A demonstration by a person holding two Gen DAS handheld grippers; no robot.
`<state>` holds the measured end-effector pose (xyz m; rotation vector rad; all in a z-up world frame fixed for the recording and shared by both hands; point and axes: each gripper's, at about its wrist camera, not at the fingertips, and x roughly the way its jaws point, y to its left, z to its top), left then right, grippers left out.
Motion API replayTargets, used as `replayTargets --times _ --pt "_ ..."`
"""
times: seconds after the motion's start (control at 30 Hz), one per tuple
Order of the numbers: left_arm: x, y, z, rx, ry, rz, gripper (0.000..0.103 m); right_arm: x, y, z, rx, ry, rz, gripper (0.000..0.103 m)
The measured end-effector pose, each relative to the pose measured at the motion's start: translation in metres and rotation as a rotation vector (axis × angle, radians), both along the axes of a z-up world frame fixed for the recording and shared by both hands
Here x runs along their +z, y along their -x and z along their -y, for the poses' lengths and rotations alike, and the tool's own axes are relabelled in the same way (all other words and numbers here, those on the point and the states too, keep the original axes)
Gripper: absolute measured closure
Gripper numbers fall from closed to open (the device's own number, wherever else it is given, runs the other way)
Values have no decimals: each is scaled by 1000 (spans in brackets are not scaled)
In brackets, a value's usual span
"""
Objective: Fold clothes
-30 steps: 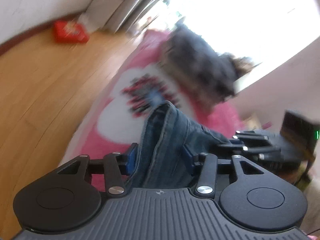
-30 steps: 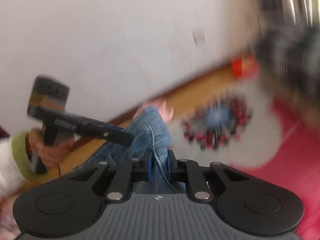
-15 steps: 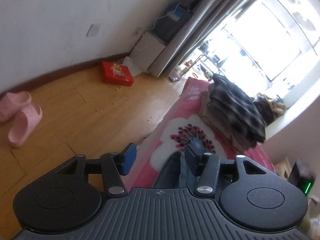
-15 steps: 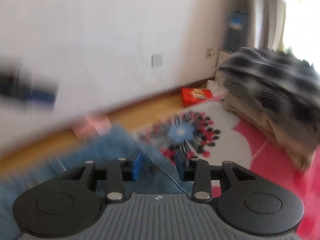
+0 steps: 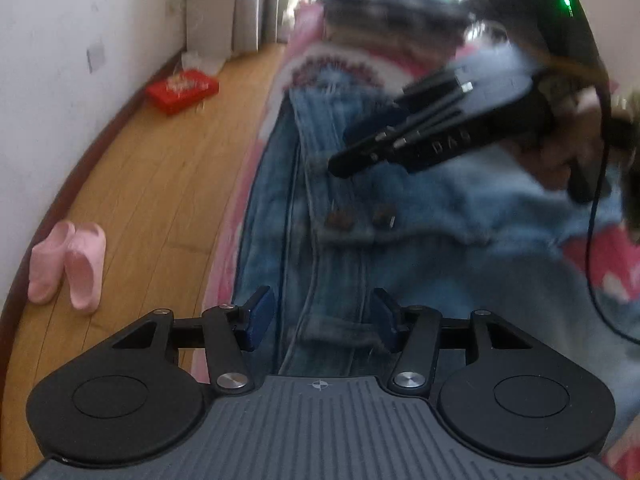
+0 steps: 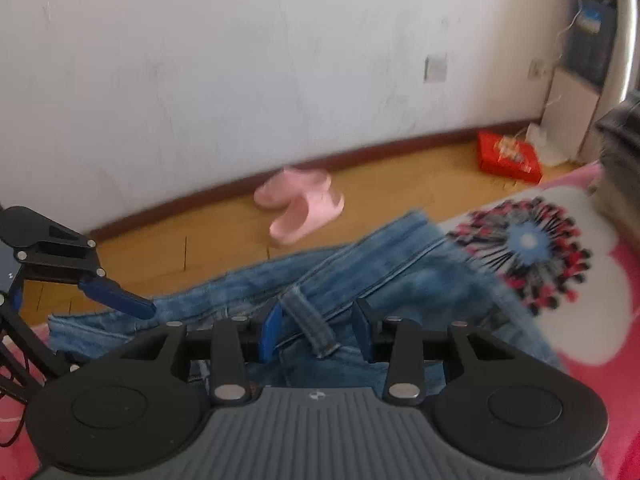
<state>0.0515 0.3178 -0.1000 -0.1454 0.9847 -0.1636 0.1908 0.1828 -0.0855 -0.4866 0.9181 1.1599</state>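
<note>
Blue jeans (image 5: 344, 240) lie spread on a pink flowered bedspread (image 6: 580, 292); they also show in the right wrist view (image 6: 360, 276). My left gripper (image 5: 322, 320) is open, its jaws on either side of a jeans seam just above the cloth. My right gripper (image 6: 316, 330) is open around a belt loop at the waistband. The right gripper also shows in the left wrist view (image 5: 360, 156), hand-held over the jeans. The left gripper's fingers (image 6: 116, 296) show at the left of the right wrist view.
A stack of folded checked clothes (image 5: 384, 12) sits at the far end of the bed. On the wooden floor (image 5: 152, 184) are pink slippers (image 5: 68, 264) and a red box (image 5: 182, 90). A white wall (image 6: 240, 80) runs along the floor.
Both grippers let go of the jeans, which now lie flat on the bed. Both jaws opened and the views swung down over the cloth.
</note>
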Motion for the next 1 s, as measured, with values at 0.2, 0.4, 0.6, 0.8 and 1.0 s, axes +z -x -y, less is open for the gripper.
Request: replayTargets --times 0.2,0.4,0.6,0.8,1.0 --pt "-1 12 -13 -14 71 -37 51 -11 -7 -18 54 74 -44 59" --pt "-2 19 -11 -53 92 -63 62 -17 -3 -27 64 123 -1 68" --pt "2 28 -7 -37 94 -33 86 -2 7 -15 -2 27 75 98" --pt "19 42 -15 7 111 42 92 13 7 -9 -69 -84 72 98" --pt "29 50 -27 30 84 36 93 28 9 -27 -78 -165 36 101"
